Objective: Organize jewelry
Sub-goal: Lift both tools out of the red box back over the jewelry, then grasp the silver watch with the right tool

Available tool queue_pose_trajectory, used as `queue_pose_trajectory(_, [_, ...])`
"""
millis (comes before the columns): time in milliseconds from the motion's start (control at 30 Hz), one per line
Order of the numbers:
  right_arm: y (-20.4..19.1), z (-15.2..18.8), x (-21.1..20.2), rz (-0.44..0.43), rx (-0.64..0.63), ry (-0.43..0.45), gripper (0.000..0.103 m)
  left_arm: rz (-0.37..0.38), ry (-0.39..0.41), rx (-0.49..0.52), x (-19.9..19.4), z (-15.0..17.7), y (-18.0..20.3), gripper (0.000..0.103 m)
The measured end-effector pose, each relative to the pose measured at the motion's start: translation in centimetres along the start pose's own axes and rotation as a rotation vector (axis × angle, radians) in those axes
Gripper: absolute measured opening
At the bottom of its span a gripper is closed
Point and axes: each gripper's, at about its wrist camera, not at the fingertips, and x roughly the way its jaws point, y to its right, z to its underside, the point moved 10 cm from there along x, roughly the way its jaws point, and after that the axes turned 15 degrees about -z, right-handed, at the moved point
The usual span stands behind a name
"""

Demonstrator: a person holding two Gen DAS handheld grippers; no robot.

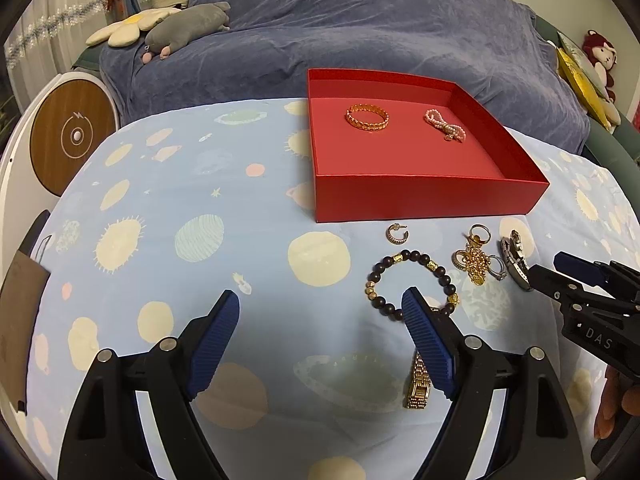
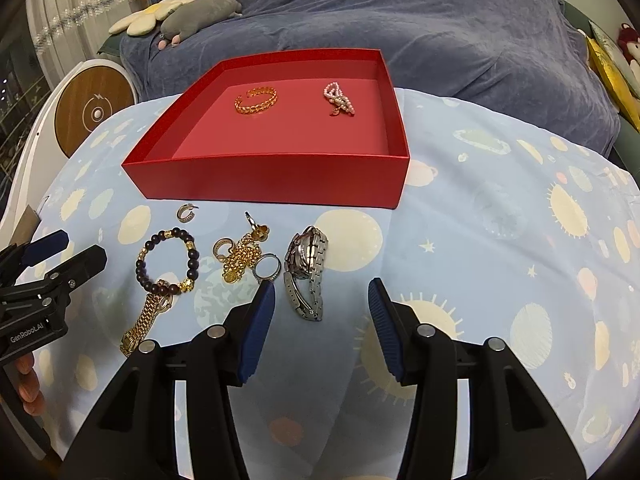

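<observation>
A red box (image 1: pixel 424 200) (image 2: pixel 272 178) on the blue patterned cloth holds a gold bangle (image 1: pixel 367 118) (image 2: pixel 256 101) and a pink bead bracelet (image 1: pixel 445 125) (image 2: pixel 339 99). In front of it lie a hoop earring (image 2: pixel 185 213), a dark bead bracelet (image 1: pixel 412 284) (image 2: pixel 168 262), a gold chain with rings (image 1: pixel 476 260) (image 2: pixel 240 254), a silver ring (image 2: pixel 269 267), a silver watch (image 1: pixel 516 260) (image 2: pixel 306 272) and a gold watch (image 1: pixel 418 384) (image 2: pixel 144 320). My left gripper (image 1: pixel 320 304) (image 2: pixel 68 250) is open beside the bead bracelet. My right gripper (image 2: pixel 322 294) (image 1: pixel 554 266) is open, just short of the silver watch.
A sofa under a blue-grey blanket (image 1: pixel 360 32) stands behind the table, with a grey plush (image 1: pixel 184 28) and a flower cushion (image 1: pixel 124 28). A round white and wood device (image 1: pixel 68 136) stands at the left. Cushions and a plush toy (image 1: pixel 600 56) sit at the right.
</observation>
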Motion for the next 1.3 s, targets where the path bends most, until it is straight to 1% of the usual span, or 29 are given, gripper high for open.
queue_pose_trajectory(167, [-0.4,0.1,0.8,0.001,-0.023,-0.013,0.047,0.001,0.001,0.001,0.0,0.1,0.0,0.083])
queue_pose_trajectory(333, [-0.1,-0.1,1.1,0.006,-0.015,-0.01,0.046,0.005,0.001,0.006,0.0,0.1,0.2,0.083])
queue_pose_trajectory(467, [0.3,-0.1,1.5,0.012,-0.003,-0.017,0.042,0.008,-0.001,0.006,0.1,0.2,0.2,0.083])
queue_pose_trajectory(633, [0.4,0.0,2.0,0.015,-0.008,-0.026,0.041,0.011,-0.005,0.007,0.2,0.4,0.3,0.083])
queue_pose_trajectory(733, [0.4,-0.1,2.2,0.016,-0.013,-0.025,0.038,0.012,-0.008,0.01,0.3,0.6,0.4,0.083])
queue_pose_trajectory(933, [0.5,-0.3,2.4,0.021,-0.021,-0.016,0.028,0.017,-0.012,0.02,0.4,0.8,0.8,0.083])
queue_pose_trajectory(1000, [0.5,-0.4,2.5,0.018,-0.023,-0.016,0.018,0.018,-0.015,0.024,0.5,0.9,1.0,0.083])
queue_pose_trajectory(1100, [0.5,-0.2,2.4,0.025,-0.029,-0.022,0.017,0.028,-0.017,0.03,0.5,1.1,1.5,0.083])
queue_pose_trajectory(1300, [0.6,0.3,1.7,0.01,-0.003,-0.026,0.017,0.046,-0.018,0.052,0.4,1.3,2.7,0.083])
